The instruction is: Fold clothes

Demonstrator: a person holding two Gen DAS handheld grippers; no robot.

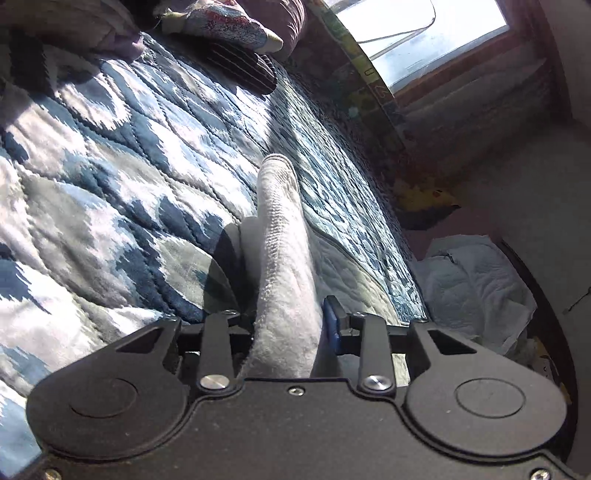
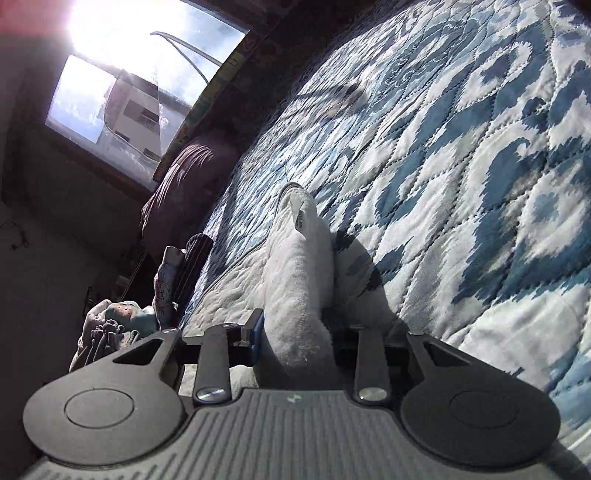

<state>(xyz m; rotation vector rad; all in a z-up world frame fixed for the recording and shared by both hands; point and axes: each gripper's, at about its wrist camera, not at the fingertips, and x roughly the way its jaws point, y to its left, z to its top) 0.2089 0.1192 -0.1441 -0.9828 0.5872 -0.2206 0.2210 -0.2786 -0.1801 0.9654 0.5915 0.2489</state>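
A white terry towel is pinched between the fingers of my left gripper and runs forward from it in a narrow bunched strip above the quilted blue-and-white bedspread. In the right wrist view another part of the white towel, with a small sewn tag near its far end, is clamped in my right gripper. Both grippers are shut on the cloth, which hides most of their fingertips. The cloth casts a dark shadow on the quilt beside each gripper.
Folded patterned and striped clothes lie at the far end of the bed, seen also as a clothes pile at the bed's edge. A maroon pillow leans by the bright window. A crumpled white sheet lies on the floor beside the bed.
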